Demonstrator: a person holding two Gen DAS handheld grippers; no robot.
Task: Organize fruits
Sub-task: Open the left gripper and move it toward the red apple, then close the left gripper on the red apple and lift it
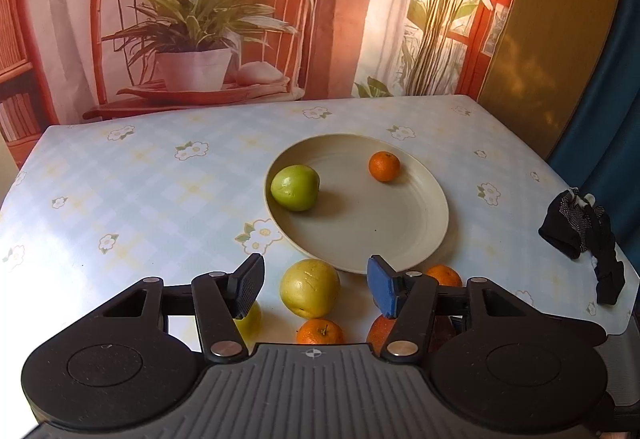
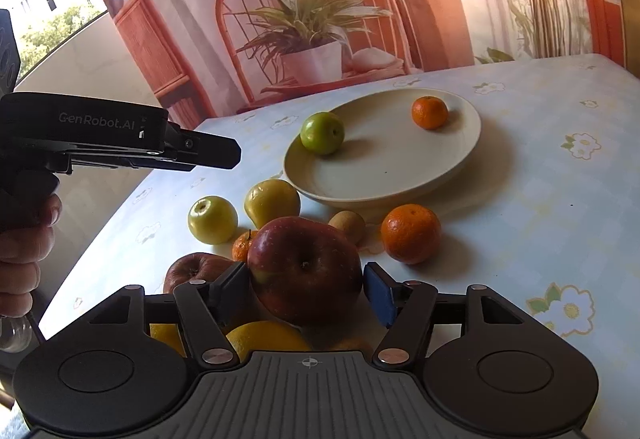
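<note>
A: Fruits sit in two groups. On the cream plate (image 2: 460,155) lie a green apple (image 2: 322,132) and a small mandarin (image 2: 429,112), well apart from each other.

B: And off the plate?

A: A cluster rests on the counter (image 2: 540,223) just in front of it: a yellow apple (image 2: 272,201), a yellow-green apple (image 2: 213,220), a kiwi (image 2: 347,225), a larger orange (image 2: 410,233), a big red apple (image 2: 306,269), a second red apple (image 2: 192,271) behind its left side, and a small mandarin (image 2: 242,245) partly hidden.

B: What about the right gripper (image 2: 308,289)?

A: Its jaws flank the big red apple. The dark pad looks to be against the skin; the blue pad stands just beside it, a thin gap showing, so it isn't pinching.

B: The left gripper (image 1: 316,287)?

A: Spread, nothing between its pads. In its own view it hovers over the yellow apple (image 1: 310,288). A hand (image 2: 24,251) grips its handle.

B: Anything else?

A: A black glove (image 1: 584,239) near the counter's right edge.
</note>
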